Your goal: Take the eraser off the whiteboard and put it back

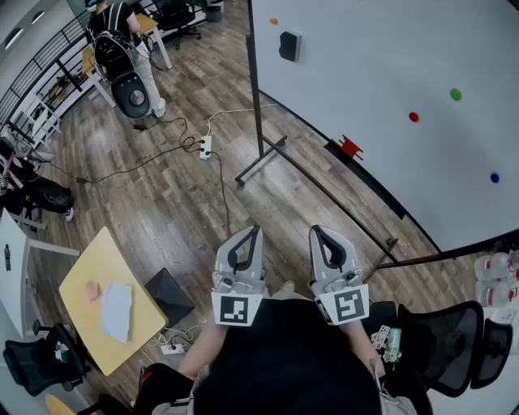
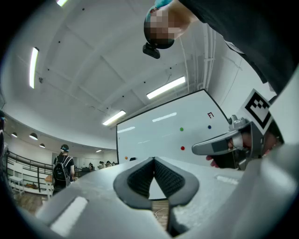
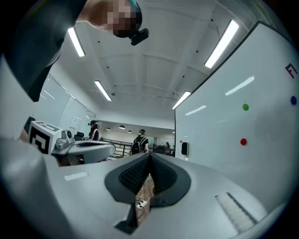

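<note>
Tool on the left (image 1: 252, 233) is held low in front of the person, its jaws closed together with nothing between them; the left gripper view shows the ribbed pads (image 2: 140, 176) meeting at the tip. Just beside it, the right tool (image 1: 319, 233) is held the same way, jaws likewise together and empty, pads (image 3: 134, 174) touching at the front. Both aim forward over the wooden floor (image 1: 162, 203) toward the whiteboard (image 1: 381, 57), well apart from it.

The eraser (image 1: 289, 45) sits on the whiteboard near its left edge, untouched by either tool. It lies flat against the white surface with its dark back facing the room, and in the right gripper view the eraser (image 3: 184, 148) stands upright, its long axis running up and down the board. Above it is an orange magnet (image 1: 273, 21). Further right on the board are a red magnet (image 1: 413, 117), a green magnet (image 1: 456, 95) and a blue magnet (image 1: 495, 177).
</note>
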A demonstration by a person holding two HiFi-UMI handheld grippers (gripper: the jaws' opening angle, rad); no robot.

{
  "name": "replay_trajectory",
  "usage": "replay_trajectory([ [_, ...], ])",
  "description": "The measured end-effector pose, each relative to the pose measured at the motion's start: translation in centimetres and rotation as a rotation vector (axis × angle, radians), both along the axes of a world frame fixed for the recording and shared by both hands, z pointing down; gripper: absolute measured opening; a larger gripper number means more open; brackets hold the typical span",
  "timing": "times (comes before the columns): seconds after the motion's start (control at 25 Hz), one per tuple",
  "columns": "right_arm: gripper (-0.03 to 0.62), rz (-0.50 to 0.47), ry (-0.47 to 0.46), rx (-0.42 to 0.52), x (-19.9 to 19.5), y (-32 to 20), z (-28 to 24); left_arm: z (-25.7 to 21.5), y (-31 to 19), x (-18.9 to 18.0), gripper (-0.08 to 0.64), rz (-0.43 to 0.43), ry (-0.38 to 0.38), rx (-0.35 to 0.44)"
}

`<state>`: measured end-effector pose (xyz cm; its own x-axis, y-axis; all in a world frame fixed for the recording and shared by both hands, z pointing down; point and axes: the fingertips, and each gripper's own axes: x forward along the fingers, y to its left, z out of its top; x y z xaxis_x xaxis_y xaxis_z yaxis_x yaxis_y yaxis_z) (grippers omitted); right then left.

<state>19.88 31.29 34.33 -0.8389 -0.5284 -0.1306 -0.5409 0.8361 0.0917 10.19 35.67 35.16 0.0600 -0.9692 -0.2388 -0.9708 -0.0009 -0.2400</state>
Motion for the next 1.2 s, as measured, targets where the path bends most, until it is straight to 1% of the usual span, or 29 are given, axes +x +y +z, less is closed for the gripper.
replay_trajectory([
  [0.12,0.0,0.019,0.011,-0.001,1.4,0.1,0.1,-0.3,0.1,1.3,0.002,0.013,-0.001,0.003],
  [0.32,0.0,0.025,-0.008,-0.013,2.4,0.1,0.1,-0.2,0.0,2.4,0.002,0.019,-0.002,-0.001],
  [0.44,0.0,0.014,-0.01,-0.016,2.3,0.3,0.2,-0.2,0.1,2.4,0.002,0.012,-0.015,-0.007],
  [0.64,0.0,-0.006,-0.01,-0.008,2.1,0.4,0.0,-0.4,0.2,2.2,0.002,-0.012,-0.004,0.0],
  [0.76,0.0,-0.012,-0.007,-0.005,1.9,0.2,-0.1,-0.3,0.0,2.0,0.002,-0.02,-0.01,-0.005],
  [1.2,0.0,-0.028,0.006,-0.031,1.9,-0.8,0.8,0.3,-0.7,2.4,0.002,-0.028,-0.005,-0.003],
])
